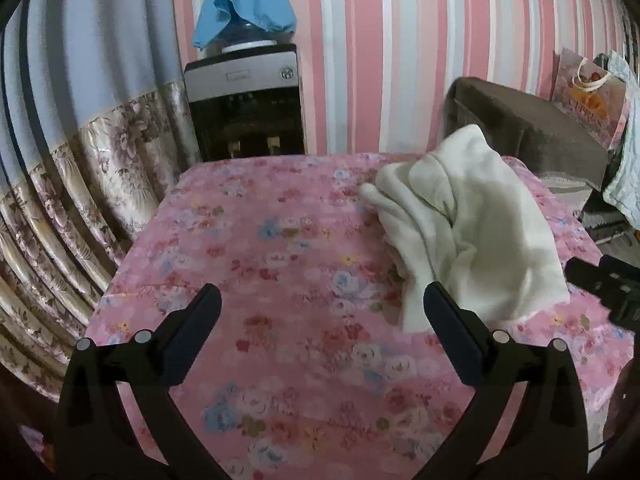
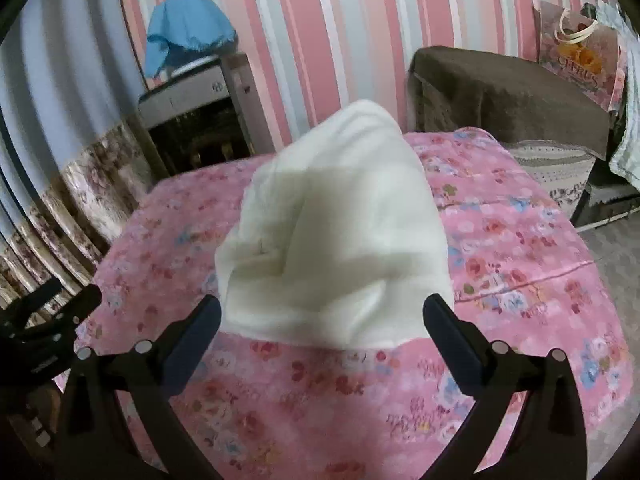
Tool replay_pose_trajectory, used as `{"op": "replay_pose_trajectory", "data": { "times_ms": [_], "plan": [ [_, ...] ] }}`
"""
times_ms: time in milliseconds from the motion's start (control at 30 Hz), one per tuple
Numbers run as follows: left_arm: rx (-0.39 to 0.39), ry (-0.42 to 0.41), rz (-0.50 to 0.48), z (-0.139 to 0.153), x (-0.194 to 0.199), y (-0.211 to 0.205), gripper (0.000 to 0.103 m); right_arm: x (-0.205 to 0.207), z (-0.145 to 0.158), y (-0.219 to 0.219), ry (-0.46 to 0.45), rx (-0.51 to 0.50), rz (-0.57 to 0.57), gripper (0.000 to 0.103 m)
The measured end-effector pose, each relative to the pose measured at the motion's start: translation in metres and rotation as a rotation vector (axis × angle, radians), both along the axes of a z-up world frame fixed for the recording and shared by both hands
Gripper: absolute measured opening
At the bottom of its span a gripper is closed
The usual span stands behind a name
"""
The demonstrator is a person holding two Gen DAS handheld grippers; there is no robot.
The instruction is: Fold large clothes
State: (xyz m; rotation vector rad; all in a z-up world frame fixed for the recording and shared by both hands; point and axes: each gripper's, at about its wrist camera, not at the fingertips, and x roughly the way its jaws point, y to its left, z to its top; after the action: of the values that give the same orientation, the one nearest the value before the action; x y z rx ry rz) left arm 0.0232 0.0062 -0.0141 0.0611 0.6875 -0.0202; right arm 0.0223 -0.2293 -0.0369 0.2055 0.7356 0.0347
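My bench (image 1: 280, 240) is covered edge to edge by a pink cloth (image 1: 248, 360) printed with red, white and blue flowers, and the cloth hangs over the near and side edges. From my right-hand view a long crease (image 2: 532, 276) runs across the cloth on the right side. One thing lies directly on it: a cream-white garment (image 1: 472, 232), bunched in a loose heap with soft folds, toward the far right part of the bench. Its near hem lies flat on the cloth, while its far end rises into a rounded peak; this view is blurred there.
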Motion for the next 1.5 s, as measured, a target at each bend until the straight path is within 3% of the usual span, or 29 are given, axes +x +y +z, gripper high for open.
{"op": "replay_pose_trajectory", "data": {
  "times_ms": [100, 367, 833, 1500],
  "plan": [
    [-0.002, 0.026, -0.014, 0.008, 0.001, -0.001, 0.1, -0.007, 0.014, 0.009, -0.007, -0.028, -0.002, 0.101],
    [0.025, -0.032, 0.012, 0.025, 0.003, -0.006, 0.1, -0.014, 0.052, 0.023, -0.084, -0.132, -0.054, 0.101],
    [0.025, -0.043, 0.063, 0.025, 0.024, -0.008, 0.1, 0.004, 0.049, 0.018, -0.077, -0.115, -0.066, 0.101],
    [0.03, -0.038, 0.057, 0.022, 0.027, -0.006, 0.1, 0.008, 0.045, 0.022, -0.068, -0.117, -0.046, 0.101]
  ]
}}
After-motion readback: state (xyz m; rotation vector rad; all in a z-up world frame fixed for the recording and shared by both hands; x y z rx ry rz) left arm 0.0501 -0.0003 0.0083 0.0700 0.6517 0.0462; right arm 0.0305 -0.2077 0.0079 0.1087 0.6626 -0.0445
